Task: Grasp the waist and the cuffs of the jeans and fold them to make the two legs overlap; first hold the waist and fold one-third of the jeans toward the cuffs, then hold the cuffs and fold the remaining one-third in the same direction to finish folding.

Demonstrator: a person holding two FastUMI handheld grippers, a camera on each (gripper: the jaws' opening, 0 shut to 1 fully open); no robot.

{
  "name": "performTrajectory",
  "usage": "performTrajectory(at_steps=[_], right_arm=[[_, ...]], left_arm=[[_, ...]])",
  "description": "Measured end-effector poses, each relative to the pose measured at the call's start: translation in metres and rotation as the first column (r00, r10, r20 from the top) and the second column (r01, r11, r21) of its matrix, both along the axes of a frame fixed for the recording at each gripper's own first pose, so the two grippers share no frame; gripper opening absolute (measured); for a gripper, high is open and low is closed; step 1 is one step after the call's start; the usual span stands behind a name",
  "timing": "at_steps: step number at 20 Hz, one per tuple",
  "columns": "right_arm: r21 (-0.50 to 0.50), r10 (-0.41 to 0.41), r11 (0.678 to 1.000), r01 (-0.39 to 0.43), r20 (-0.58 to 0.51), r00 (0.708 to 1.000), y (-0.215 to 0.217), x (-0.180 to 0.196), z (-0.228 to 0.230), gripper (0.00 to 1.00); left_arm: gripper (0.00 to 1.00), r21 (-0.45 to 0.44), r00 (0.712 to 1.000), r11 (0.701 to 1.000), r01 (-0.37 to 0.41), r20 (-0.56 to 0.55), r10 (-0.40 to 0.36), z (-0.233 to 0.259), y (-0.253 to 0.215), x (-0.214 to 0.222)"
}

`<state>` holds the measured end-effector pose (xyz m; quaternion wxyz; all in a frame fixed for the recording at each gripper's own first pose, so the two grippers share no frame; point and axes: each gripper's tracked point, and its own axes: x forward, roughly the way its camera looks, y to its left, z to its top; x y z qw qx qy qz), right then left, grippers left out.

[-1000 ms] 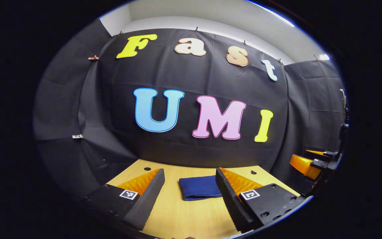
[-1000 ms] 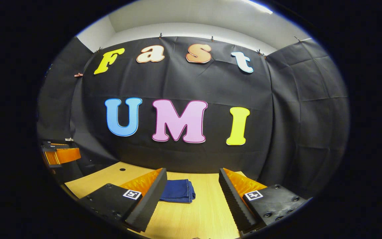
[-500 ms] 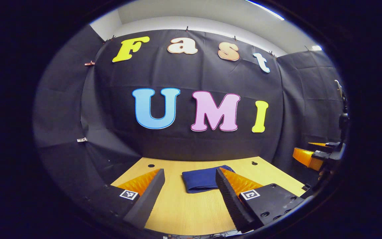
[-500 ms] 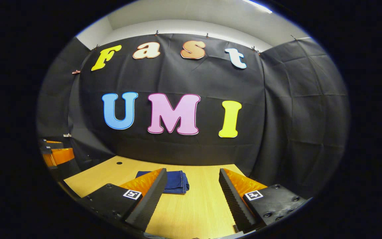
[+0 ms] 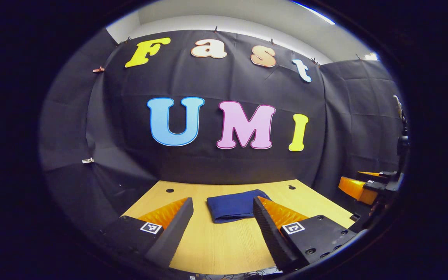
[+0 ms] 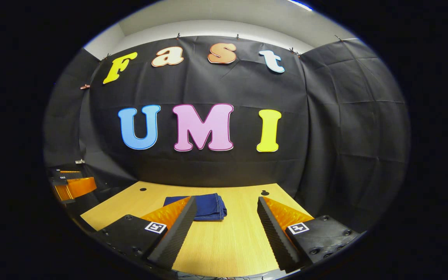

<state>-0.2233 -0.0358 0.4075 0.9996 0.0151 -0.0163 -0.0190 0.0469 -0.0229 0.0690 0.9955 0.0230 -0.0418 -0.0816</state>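
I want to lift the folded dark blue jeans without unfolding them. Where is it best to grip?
Probably the stacked-layer edge of the folded dark blue jeans, approached low along the wooden table from that side, so the jaws pinch all layers.

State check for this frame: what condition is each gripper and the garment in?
Dark blue denim jeans: folded into a compact stack, lying flat on the light wooden table, not held.
Left gripper: open, empty, short of the jeans.
Right gripper: open, empty, apart from the jeans.
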Motion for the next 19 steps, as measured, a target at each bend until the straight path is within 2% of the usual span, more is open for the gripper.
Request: performTrajectory(at_steps=[6,7,9,11,12,13,14,15,17,19], right_arm=[[0.002,0.013,1.0,-0.013,0.001,1.0,0.009,0.0,0.005,0.96],[0.006,0.011,1.0,-0.011,0.007,1.0,0.009,-0.001,0.008,0.96],[0.016,0.009,1.0,-0.009,0.011,1.0,0.01,-0.002,0.009,0.96],[0.011,0.01,1.0,-0.01,0.005,1.0,0.01,-0.003,0.007,0.96],[0.007,0.013,1.0,-0.013,0.001,1.0,0.011,-0.003,0.006,0.96],[0.005,0.015,1.0,-0.015,-0.007,1.0,0.012,-0.004,0.004,0.96],[0.004,0.018,1.0,-0.018,-0.01,1.0,0.013,-0.004,0.003,1.0],[0.003,0.022,1.0,-0.022,-0.013,1.0,0.014,-0.003,0.003,0.96],[0.0,0.025,1.0,-0.025,-0.014,1.0,0.015,-0.006,0.004,1.0],[0.004,0.028,1.0,-0.027,-0.012,1.0,0.017,-0.004,0.007,0.96]], left_arm=[[0.96,0.002,0.999,0.999,0.034,0.007,-0.034,0.001,-0.01,0.0],[0.92,0.006,0.999,0.999,0.037,0.004,-0.037,-0.001,-0.01,-0.001],[0.96,0.011,0.999,0.999,0.047,-0.006,-0.047,-0.004,-0.01,-0.004],[0.92,0.016,0.999,0.999,0.046,-0.013,-0.046,-0.006,-0.008,-0.003],[0.96,0.015,0.999,0.999,0.045,-0.016,-0.044,-0.008,-0.007,-0.003],[0.92,0.012,0.999,0.999,0.042,-0.019,-0.042,-0.009,-0.006,-0.002],[0.96,0.011,0.999,0.999,0.038,-0.023,-0.038,-0.01,-0.005,-0.002],[0.96,0.01,0.999,0.999,0.035,-0.022,-0.034,-0.009,-0.004,-0.001],[0.96,0.016,0.999,0.999,0.035,-0.011,-0.034,-0.004,-0.004,0.0],[0.96,0.033,0.999,0.999,0.035,0.002,-0.035,0.0,-0.003,0.001]])
